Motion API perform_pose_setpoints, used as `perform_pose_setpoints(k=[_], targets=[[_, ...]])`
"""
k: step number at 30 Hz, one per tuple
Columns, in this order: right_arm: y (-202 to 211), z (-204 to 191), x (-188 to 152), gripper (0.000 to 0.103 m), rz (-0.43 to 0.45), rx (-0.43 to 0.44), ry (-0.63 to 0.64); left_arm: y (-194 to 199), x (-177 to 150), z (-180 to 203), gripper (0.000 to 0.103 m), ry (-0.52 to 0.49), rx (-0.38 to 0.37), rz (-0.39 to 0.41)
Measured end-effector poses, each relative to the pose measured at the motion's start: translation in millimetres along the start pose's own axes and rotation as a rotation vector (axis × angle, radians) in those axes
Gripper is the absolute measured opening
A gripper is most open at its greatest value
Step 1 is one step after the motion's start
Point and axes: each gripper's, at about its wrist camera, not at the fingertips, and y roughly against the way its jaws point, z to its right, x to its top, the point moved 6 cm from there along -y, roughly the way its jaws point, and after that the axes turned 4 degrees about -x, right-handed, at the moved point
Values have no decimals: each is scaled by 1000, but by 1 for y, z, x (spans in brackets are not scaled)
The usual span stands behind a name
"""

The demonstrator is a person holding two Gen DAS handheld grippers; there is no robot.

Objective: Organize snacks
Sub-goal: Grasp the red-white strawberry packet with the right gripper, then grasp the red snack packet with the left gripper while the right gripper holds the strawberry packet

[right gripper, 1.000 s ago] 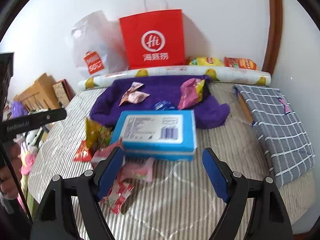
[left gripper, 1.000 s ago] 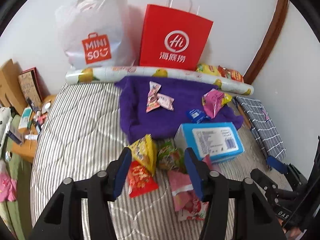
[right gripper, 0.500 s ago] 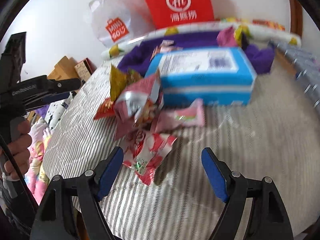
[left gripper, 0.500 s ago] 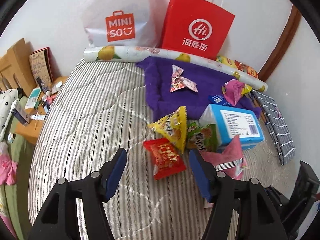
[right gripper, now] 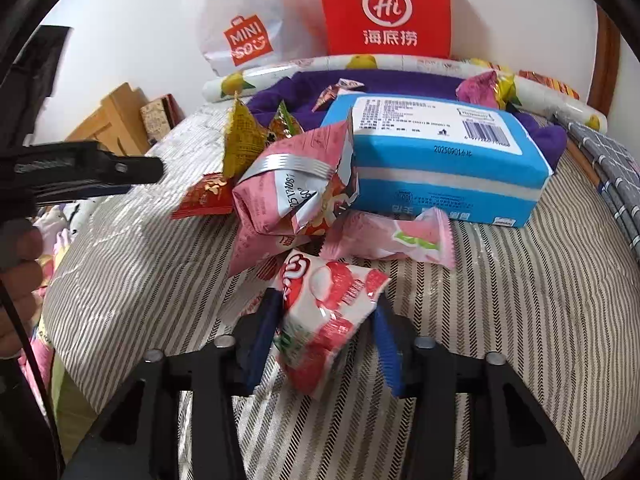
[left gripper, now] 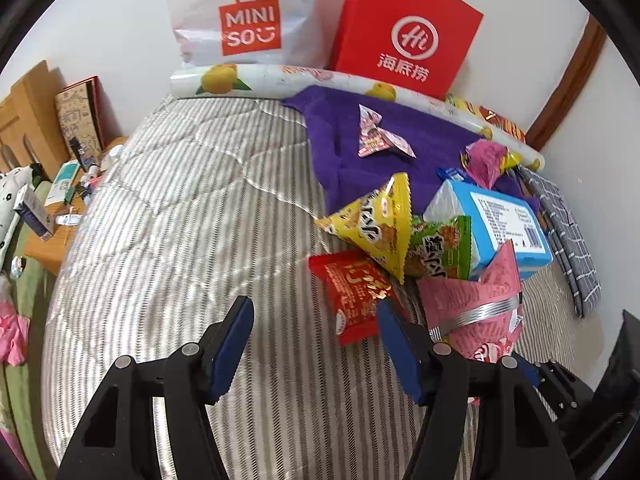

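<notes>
The striped bed is carrying the snack pile, with the blue box near the far edge. The right gripper is squeezing the pink-and-white packet, probably tightly. The left gripper is waiting open beside the red packet. Next, lifting it away.

Bedding: grey-and-white striped quilt spreads across the bed.
Back wall: white Miniso bag stands beside the red Haidilao paper bag.
Below the bags: lemon-print roll lies across the bed's far edge.
Right side: grey checked cloth lies along the edge.
Left side: wooden bedside table, cluttered with small items.
</notes>
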Motion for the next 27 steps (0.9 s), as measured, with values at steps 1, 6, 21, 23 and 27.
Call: perform_pose_setpoints(k=[1,6,21,23,27], targets=[[3,3,-1,41,-2,10,-6,-3,-1,2,63,0,-4,-4],[19,29,-8,40,0,2,-26,-24,2,15,63,-4,-23,-41],[27,112,-10,42,-30,-78,-111,-58,3,24,46,-55,67,-73],[26,114,-9,46,-31,-72,-131,-54,-1,21,46,-65,66,-74],[25,114,-12,53,-35,-81,-145,-41,-10,11,45,-95,100,-60]])
